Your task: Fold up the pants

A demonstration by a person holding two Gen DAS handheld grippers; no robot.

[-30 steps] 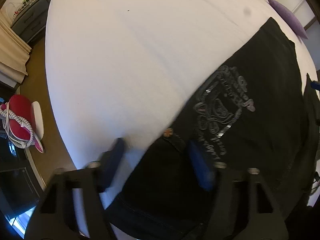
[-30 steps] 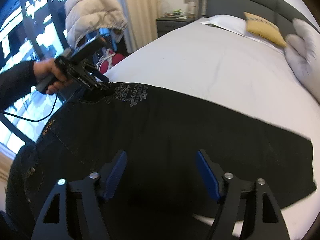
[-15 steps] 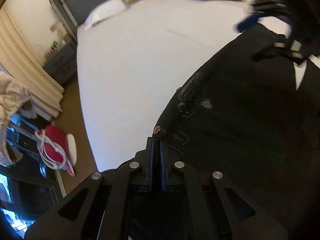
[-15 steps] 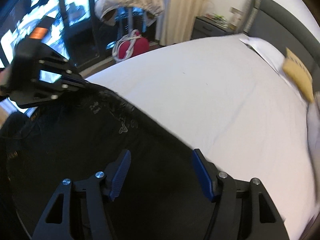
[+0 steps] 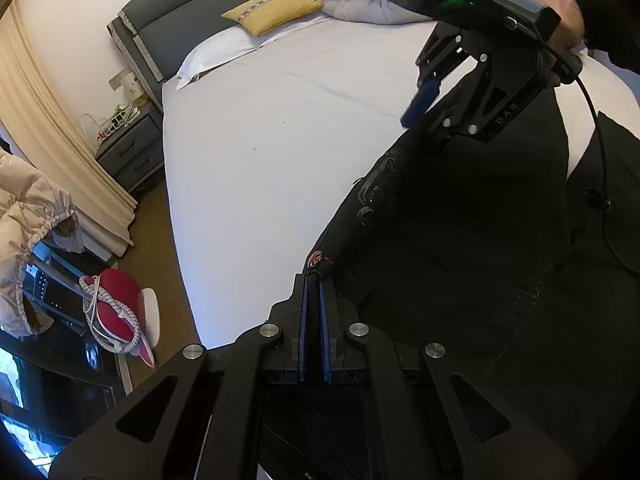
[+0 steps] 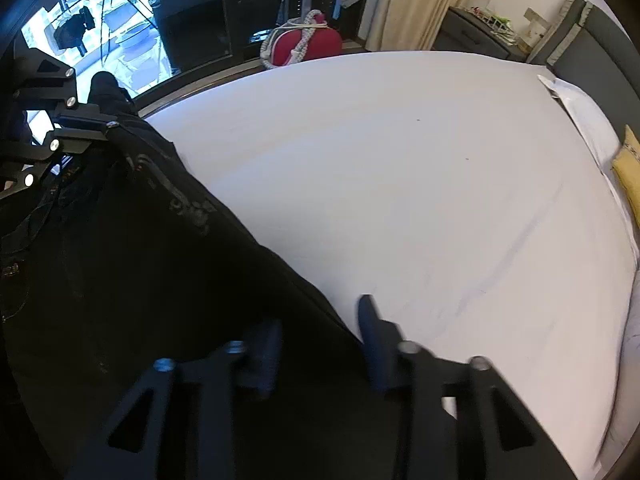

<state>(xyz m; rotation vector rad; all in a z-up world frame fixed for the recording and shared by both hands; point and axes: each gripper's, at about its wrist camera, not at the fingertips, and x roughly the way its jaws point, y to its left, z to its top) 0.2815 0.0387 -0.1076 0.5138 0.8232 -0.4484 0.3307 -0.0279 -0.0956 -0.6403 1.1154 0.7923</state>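
The left gripper [image 5: 313,280], low centre in its own view, is pinched tight on the riveted edge of the black printed denim pants [image 5: 460,240], which drape across the lower right over the white bed sheet [image 5: 280,120]. The right gripper [image 6: 320,328] (blurred, bottom centre of its view) has its fingers spread astride the pants' edge, gripping nothing.

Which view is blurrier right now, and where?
Right wrist view: the right gripper is motion-smeared and the black pants show little detail. Left wrist view: sharp; the left gripper is crisp, with fisheye bending the bed edge.
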